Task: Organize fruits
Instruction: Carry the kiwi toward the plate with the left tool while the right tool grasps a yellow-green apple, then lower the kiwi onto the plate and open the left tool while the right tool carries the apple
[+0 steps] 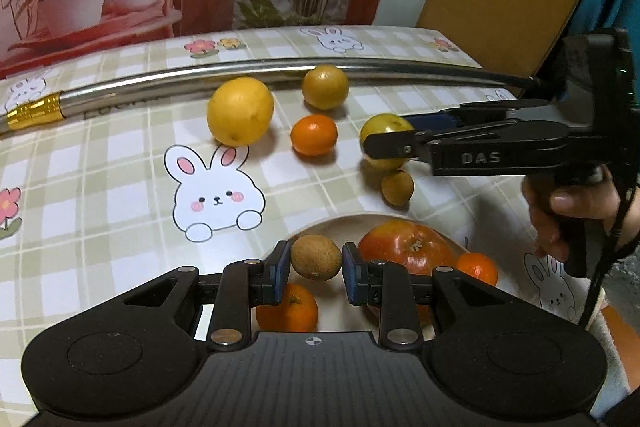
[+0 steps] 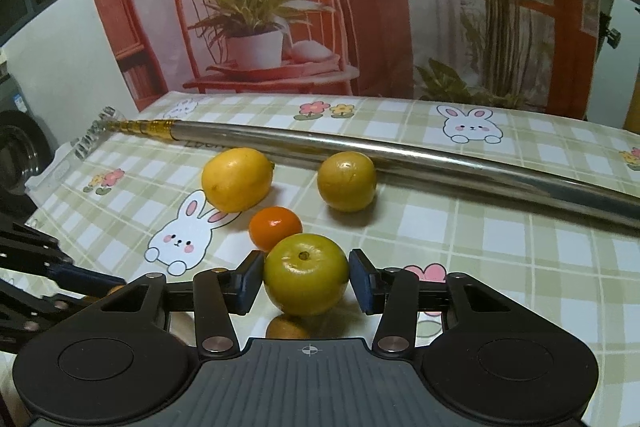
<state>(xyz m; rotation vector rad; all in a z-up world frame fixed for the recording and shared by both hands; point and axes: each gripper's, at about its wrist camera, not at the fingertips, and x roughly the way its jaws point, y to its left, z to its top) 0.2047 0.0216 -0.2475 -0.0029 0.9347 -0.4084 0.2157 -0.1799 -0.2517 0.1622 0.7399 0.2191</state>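
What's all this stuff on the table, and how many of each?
Lemon: one, yellow, by the pole.
Yellow-green fruits: two; one by the pole, one between right fingers.
Mandarins: three, orange; one on cloth, two in bowl.
Apple: one, red, in bowl.
Brown fruits: two; one on cloth, one between left fingers.
Bowl: one, pale.
Pole: one, silver, gold-tipped.
Tablecloth: checked, bunnies.
Left gripper, right gripper: black.
Hand: one, holding right gripper.

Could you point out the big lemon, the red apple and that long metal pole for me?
lemon [image 2: 237, 179], right wrist view, middle of its yellow skin.
red apple [image 1: 408, 247], left wrist view, top near the stem.
metal pole [image 2: 400, 157], right wrist view, mid-shaft.
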